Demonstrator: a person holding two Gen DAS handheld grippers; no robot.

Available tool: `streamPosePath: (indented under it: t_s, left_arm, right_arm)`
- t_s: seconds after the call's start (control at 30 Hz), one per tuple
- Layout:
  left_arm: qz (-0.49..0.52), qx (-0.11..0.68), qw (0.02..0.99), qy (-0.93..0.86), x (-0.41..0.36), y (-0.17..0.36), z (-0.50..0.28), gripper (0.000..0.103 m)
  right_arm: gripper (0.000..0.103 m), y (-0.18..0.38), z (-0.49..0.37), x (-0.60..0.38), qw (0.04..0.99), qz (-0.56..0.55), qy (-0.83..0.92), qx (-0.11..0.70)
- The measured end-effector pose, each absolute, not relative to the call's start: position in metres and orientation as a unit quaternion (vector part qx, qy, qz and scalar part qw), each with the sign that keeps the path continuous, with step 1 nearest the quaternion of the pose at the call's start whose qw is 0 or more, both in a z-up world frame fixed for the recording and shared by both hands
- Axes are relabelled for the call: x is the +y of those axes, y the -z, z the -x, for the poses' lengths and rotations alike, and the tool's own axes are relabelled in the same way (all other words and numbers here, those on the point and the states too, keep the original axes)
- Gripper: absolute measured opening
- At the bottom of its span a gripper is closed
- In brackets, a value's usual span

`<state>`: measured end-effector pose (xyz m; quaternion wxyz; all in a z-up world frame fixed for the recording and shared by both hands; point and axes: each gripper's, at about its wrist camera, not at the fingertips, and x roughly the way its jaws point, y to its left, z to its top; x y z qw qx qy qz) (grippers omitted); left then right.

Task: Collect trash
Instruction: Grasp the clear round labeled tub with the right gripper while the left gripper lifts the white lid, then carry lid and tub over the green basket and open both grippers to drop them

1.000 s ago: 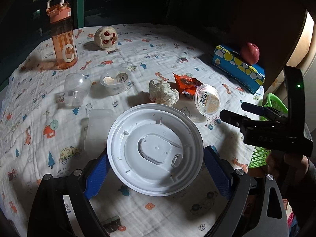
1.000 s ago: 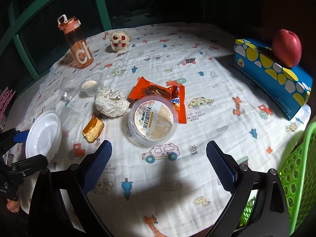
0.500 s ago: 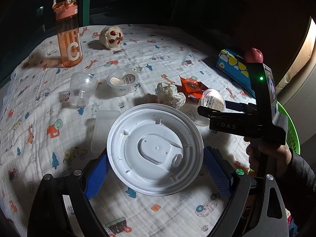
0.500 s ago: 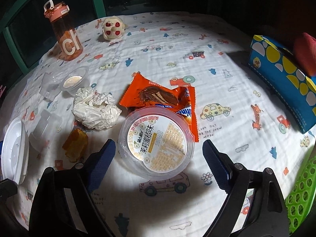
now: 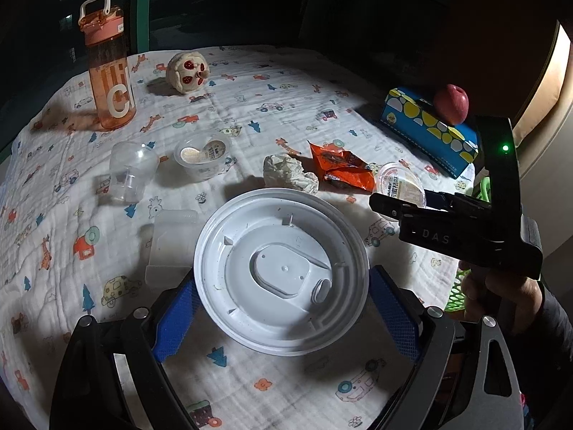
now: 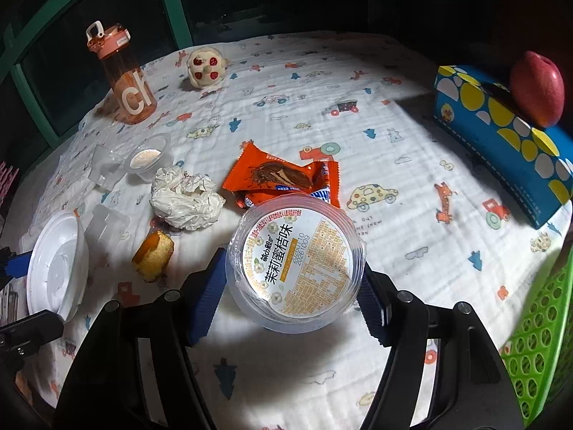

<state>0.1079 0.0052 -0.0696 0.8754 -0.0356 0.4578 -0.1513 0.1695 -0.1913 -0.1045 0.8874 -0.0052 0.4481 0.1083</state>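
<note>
My left gripper (image 5: 281, 306) is shut on a round white plastic lid (image 5: 281, 270), held just above the tablecloth. My right gripper (image 6: 292, 288) has its blue pads against both sides of a clear jelly cup (image 6: 295, 267) with an orange-and-white label; the cup also shows in the left wrist view (image 5: 401, 186). Beyond it lie an orange snack wrapper (image 6: 283, 179), a crumpled white tissue (image 6: 184, 199) and a piece of cake (image 6: 154, 258). A green mesh basket (image 6: 537, 340) is at the right edge.
An orange water bottle (image 6: 123, 75), a small plush toy (image 6: 206, 66), an open pudding cup (image 6: 148, 157) and clear plastic cups (image 5: 130, 172) stand further back. A blue tissue box (image 6: 501, 125) with a red apple (image 6: 537, 89) sits at the right.
My right gripper moved forward to the jelly cup and its pads closed in on the cup's sides. The left gripper kept hold of the white lid and barely moved.
</note>
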Motion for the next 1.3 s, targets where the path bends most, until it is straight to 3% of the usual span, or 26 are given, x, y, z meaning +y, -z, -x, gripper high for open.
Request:
streamPosePath:
  t_s: [0.67,1.3]
  left_arm:
    - [-0.012,0.430,0.867,0.253,-0.113,0.031,-0.113,0.088]
    - [-0.081,0.403,0.836,0.363,-0.262,-0.004,-0.108,0.088]
  right_arm:
    - [0.067,0.046,-0.082,-0.331,0.918,-0.047,0.004,0.393]
    - [0.070,0.040,-0.021,-0.458,0.910,-0.088,0.134,0.383]
